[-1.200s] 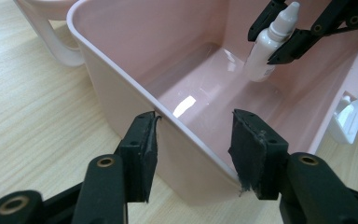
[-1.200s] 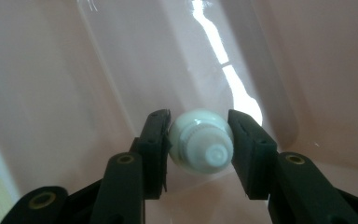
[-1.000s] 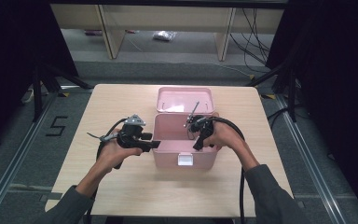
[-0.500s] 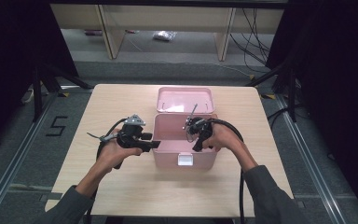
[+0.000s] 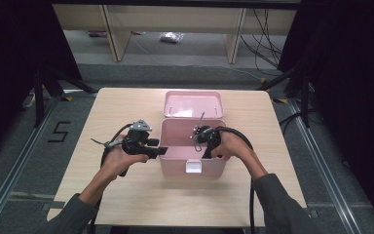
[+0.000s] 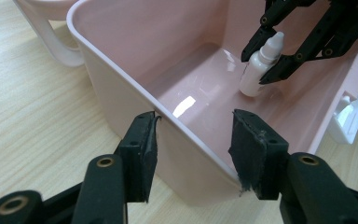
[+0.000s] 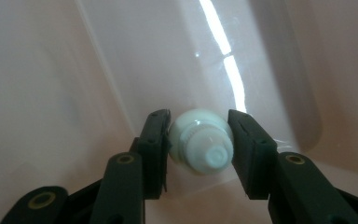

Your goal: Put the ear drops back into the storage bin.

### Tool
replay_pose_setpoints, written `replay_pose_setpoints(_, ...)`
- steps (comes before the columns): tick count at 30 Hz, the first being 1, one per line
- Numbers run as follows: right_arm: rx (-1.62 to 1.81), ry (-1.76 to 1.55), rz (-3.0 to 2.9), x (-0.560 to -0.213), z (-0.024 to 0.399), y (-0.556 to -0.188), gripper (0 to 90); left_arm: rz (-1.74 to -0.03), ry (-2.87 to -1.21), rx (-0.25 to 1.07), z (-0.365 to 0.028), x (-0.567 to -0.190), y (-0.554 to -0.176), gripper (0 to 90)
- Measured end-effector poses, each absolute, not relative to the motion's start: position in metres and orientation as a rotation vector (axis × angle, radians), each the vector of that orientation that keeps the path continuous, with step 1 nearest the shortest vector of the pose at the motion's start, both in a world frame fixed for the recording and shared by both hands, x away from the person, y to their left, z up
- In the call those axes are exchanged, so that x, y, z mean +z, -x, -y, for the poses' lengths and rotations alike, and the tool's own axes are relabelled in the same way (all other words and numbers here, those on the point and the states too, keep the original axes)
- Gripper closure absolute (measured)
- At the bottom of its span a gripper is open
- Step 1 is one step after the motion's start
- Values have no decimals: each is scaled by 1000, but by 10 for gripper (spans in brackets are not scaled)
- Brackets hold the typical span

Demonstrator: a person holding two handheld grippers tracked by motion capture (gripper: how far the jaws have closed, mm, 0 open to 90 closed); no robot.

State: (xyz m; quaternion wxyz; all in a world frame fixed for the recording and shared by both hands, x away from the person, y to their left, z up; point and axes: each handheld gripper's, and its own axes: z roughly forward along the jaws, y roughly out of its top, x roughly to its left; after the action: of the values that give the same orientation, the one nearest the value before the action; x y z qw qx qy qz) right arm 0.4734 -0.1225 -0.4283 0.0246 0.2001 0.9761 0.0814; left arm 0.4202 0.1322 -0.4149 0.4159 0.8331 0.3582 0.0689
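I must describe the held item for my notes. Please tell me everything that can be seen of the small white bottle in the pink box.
The small white bottle looks like smooth plastic, with a round body, a ribbed collar and a narrow tapered cap on top. It stands roughly upright inside the open pink box, its base on or just above the glossy floor near one wall. The right gripper reaches down from above, and its black jaws press on both sides of the body. No label can be made out.

The right gripper [image 7: 198,140], closed on the white bottle [image 6: 256,70], is edging slightly leftward and lower inside the pink box [image 5: 175,161].
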Motion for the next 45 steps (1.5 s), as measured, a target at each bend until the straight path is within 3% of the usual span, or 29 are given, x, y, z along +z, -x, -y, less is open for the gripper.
replay_pose_setpoints(24, 254, -686, -3012, -428, 126, -470, 588, -929, -2072, 178, -130, -414, -418, 508)
replay_pose_setpoints(33, 400, -653, -2986, -400, 134, -470, 464, -929, -2072, 182, -130, -414, -418, 509)
replay_pose_setpoints(45, 669, -716, -2872, -362, 153, -461, 420, -907, -2095, 173, -131, -415, -421, 503)
